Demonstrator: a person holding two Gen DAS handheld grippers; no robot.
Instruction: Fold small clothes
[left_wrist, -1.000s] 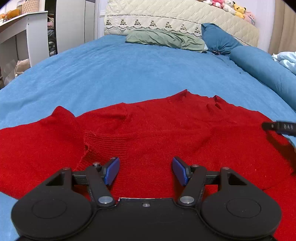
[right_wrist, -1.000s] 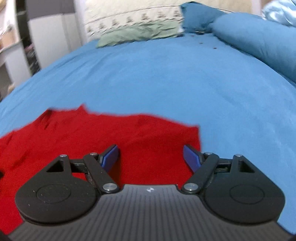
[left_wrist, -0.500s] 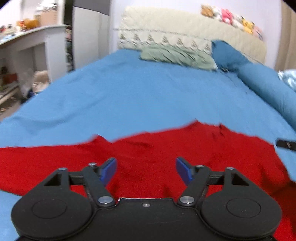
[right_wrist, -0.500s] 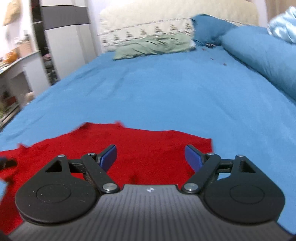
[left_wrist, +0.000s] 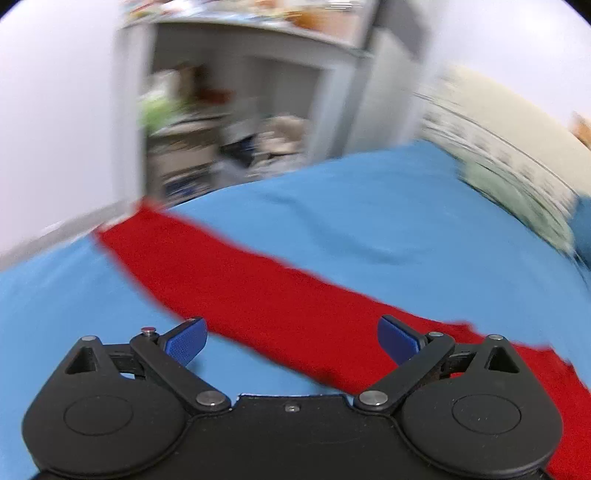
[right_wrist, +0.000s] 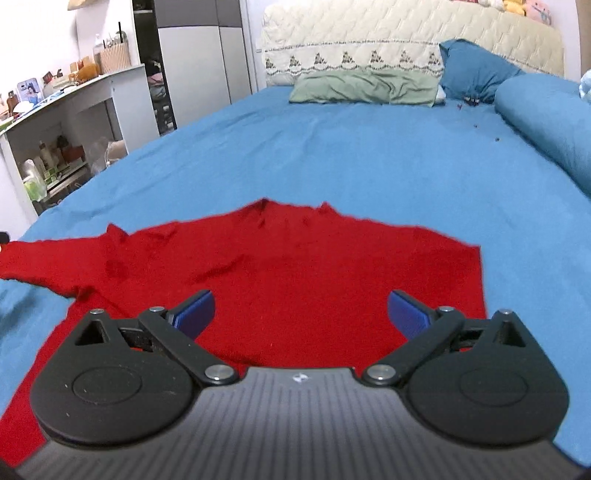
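A: Where is the red sweater (right_wrist: 295, 273) lying?
B: Spread flat on the blue bed (right_wrist: 369, 155), one sleeve (left_wrist: 229, 273) stretching toward the white desk (right_wrist: 74, 96).
A: Grippers?
B: Left gripper (left_wrist: 291, 341) and right gripper (right_wrist: 301, 310) are being held wide open, empty. A green pillow (right_wrist: 365, 86) and blue bolster (right_wrist: 546, 118) are lying well apart.

The red sweater (right_wrist: 280, 266) is a soft, matt knit cloth with a fine fuzzy grain, lying on a bed sheet (right_wrist: 369, 158) of smooth, matt blue fabric. The right claw (right_wrist: 300, 312) has matt black plastic arms, shiny metal pivot pins, blue finely textured pads (right_wrist: 408, 314) and a ribbed grey housing toward 6 o'clock. The left claw (left_wrist: 291, 338) shows the same matt black plastic, and toward 12 o'clock stands a quilted cream headboard (right_wrist: 406, 33) of stitched cloth.
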